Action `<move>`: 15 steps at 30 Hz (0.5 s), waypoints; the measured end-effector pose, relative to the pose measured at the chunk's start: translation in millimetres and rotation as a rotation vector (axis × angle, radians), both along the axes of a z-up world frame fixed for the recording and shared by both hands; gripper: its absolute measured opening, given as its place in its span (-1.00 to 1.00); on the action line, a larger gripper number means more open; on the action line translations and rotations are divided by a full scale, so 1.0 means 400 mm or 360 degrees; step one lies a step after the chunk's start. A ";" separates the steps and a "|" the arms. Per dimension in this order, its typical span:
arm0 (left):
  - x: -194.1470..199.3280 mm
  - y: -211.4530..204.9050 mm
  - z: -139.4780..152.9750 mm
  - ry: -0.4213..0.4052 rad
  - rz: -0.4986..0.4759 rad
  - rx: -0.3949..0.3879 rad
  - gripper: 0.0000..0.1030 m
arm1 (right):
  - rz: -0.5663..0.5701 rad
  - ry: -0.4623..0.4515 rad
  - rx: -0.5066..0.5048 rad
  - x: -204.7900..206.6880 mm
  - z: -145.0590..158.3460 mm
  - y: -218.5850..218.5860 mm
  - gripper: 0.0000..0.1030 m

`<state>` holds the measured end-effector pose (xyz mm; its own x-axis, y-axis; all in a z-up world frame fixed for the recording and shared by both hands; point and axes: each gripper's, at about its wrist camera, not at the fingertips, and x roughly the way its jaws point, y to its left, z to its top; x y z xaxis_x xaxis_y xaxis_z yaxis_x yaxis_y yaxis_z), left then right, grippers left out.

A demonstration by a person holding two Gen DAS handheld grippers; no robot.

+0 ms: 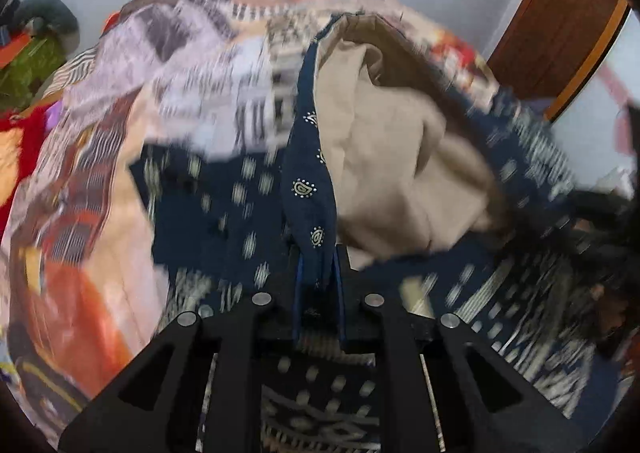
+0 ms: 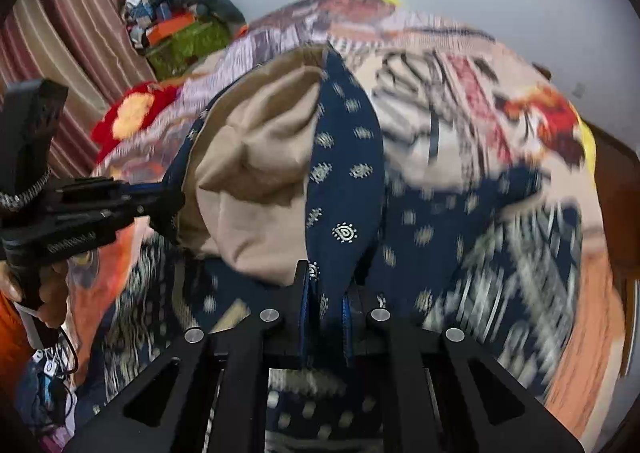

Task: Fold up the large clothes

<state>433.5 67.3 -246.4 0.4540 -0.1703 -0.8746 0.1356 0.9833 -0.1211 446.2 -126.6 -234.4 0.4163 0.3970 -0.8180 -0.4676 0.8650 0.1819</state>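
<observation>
Left and right wrist views. The garment [image 1: 308, 189] is navy blue cloth printed with small pale paisley and dot motifs, lined on its inner side with plain tan fabric [image 1: 380, 157]; the same navy face [image 2: 344, 173] and tan lining [image 2: 256, 173] appear from the right wrist. It hangs lifted above a bed covered by a patchwork bedspread [image 1: 100, 181] of orange, cream and striped panels, with more of the navy cloth trailing blurred across the bed below.

The left gripper [image 1: 318, 277] has its fingers pressed nearly together, pinching a narrow navy edge that rises straight up from between them, the tan lining billowing just to its right. The right gripper [image 2: 325, 285] likewise pinches a navy fold between almost closed fingers, the lining bulging to its left. In the right wrist view the left gripper [image 2: 160, 193] appears at the left edge, held by a hand [image 2: 44, 293], touching the garment's far edge. Motion blur obscures the lower cloth, so its folds are probably loose rather than flat.
</observation>
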 end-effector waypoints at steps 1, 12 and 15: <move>-0.020 -0.002 -0.013 0.0010 -0.0005 0.0017 -0.75 | -0.0008 0.0000 -0.0007 -0.017 -0.003 -0.004 -0.78; -0.067 0.054 0.090 -0.0115 0.0060 -0.0050 0.00 | -0.0015 -0.0069 0.0089 -0.066 0.118 -0.034 0.27; -0.024 0.071 0.126 -0.0177 0.0100 -0.0044 0.06 | -0.0040 -0.0109 0.0123 -0.022 0.152 -0.022 0.30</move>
<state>424.1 95.7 -196.0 0.5584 -0.1617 -0.8137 0.0878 0.9868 -0.1359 437.4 -135.5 -173.7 0.4809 0.4464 -0.7546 -0.4595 0.8613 0.2168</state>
